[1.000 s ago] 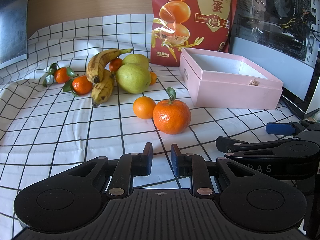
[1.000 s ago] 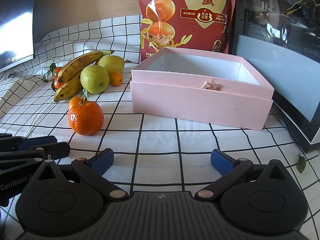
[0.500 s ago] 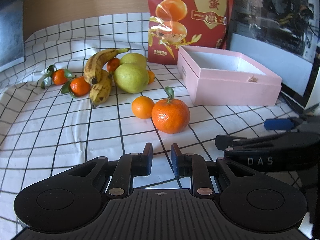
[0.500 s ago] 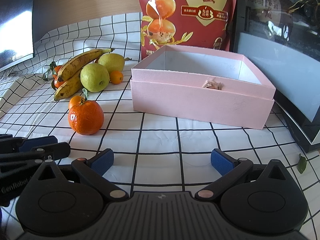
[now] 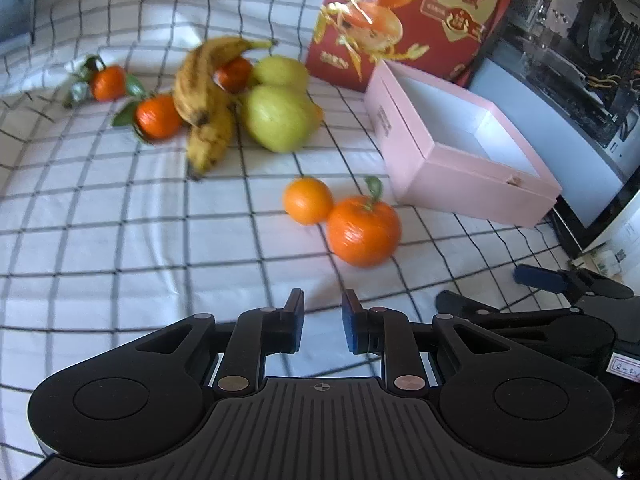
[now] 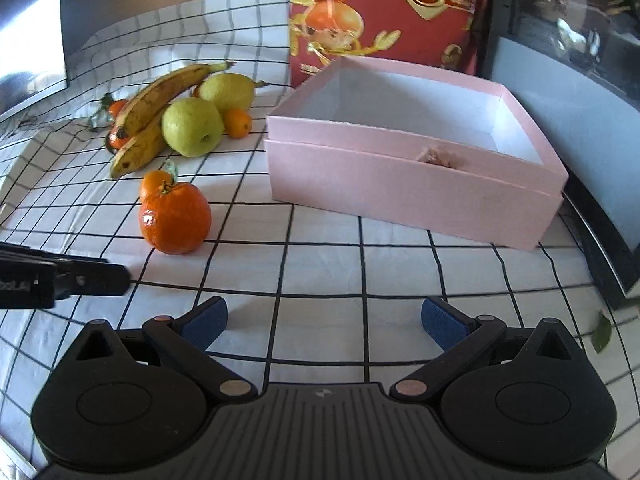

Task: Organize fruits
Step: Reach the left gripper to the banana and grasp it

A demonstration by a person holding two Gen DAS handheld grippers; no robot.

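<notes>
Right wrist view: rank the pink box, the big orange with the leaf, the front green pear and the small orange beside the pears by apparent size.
1. pink box, clearly largest.
2. big orange and front green pear: look alike; the orange is nearer the camera, so unranked.
3. small orange, smallest.

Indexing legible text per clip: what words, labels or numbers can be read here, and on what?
"蛋": large gold character on the red bag; the one above is cropped.
Small print on the bag: blurred.
Side print on the pink box: too small.
Handwritten white tag on the right gripper: illegible.
Printed lettering on the left gripper: blurred.
</notes>
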